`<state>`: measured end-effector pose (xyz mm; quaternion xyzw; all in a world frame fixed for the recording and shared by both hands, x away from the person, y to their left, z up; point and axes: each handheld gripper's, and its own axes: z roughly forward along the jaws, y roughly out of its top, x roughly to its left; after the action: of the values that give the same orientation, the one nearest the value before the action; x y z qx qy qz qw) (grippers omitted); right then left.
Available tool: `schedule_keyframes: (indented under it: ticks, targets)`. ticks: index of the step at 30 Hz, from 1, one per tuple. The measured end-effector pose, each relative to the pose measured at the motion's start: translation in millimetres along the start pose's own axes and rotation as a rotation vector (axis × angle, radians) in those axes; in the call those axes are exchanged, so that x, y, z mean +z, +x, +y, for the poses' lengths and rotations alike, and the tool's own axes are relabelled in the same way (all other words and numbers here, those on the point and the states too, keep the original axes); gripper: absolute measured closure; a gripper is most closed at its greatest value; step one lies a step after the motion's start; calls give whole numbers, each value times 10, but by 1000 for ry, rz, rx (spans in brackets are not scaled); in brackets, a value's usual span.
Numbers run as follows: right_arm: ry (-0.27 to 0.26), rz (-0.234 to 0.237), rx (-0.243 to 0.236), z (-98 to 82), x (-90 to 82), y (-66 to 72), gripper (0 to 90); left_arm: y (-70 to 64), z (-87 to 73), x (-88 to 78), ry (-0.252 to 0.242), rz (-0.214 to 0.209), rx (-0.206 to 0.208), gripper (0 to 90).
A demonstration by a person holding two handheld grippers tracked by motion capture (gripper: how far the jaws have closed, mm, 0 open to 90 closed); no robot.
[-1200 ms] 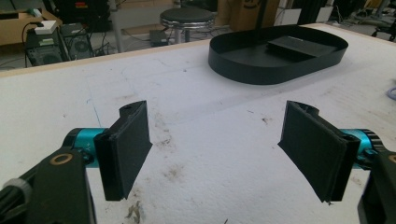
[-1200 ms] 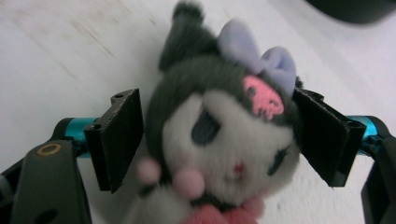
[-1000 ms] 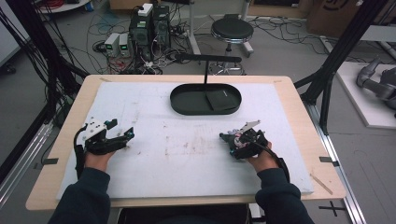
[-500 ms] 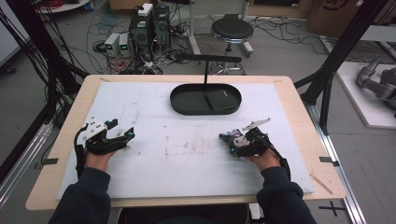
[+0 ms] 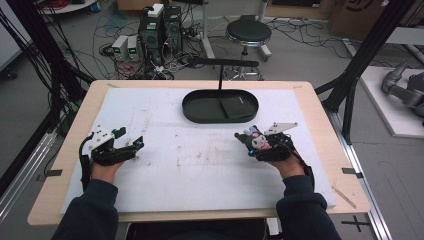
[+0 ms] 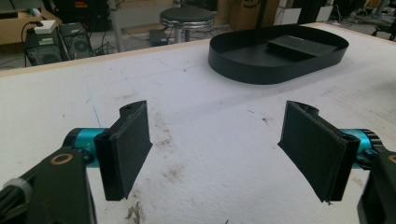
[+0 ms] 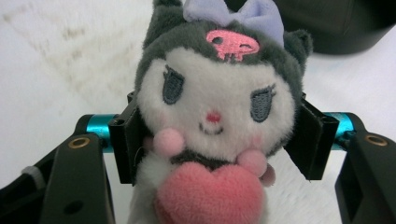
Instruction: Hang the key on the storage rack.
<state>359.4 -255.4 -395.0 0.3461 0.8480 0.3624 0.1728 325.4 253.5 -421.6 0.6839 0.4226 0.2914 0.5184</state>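
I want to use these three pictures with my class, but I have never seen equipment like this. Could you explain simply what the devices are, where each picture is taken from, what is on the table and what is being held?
A person at a table holds a hand-operated two-jaw gripper in each hand. One camera looks down from above; the others ride on the grippers. The left gripper is open and holds nothing. The right gripper is shut on a plush toy with a grey hood, a lilac bow and a pink heart. On the white mat stands a black oval tray with a flat black item inside.
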Motion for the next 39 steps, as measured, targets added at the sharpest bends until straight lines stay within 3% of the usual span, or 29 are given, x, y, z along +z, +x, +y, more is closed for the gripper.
schedule_keyframes:
  ticks: [8,18,26,28,33,39]
  targets:
    - [-79,-21,-26,313,-143,-103,322,-5,2,3,0,-9,-7,243]
    - [-119,-116,-20,906,-250,-486,322,1,6,-4,-11,-18,-11,251]
    - [-126,-188,9,1272,-185,-772,323,18,7,-11,-23,-17,-15,251]
    - [-144,-197,14,1341,-145,-808,326,27,7,-17,-25,-16,-10,251]
    - [-129,-241,9,1504,-23,-849,336,43,7,-25,-26,-11,-11,251]
    - [-97,-297,41,1671,109,-929,339,47,4,-25,-23,-11,-7,251]
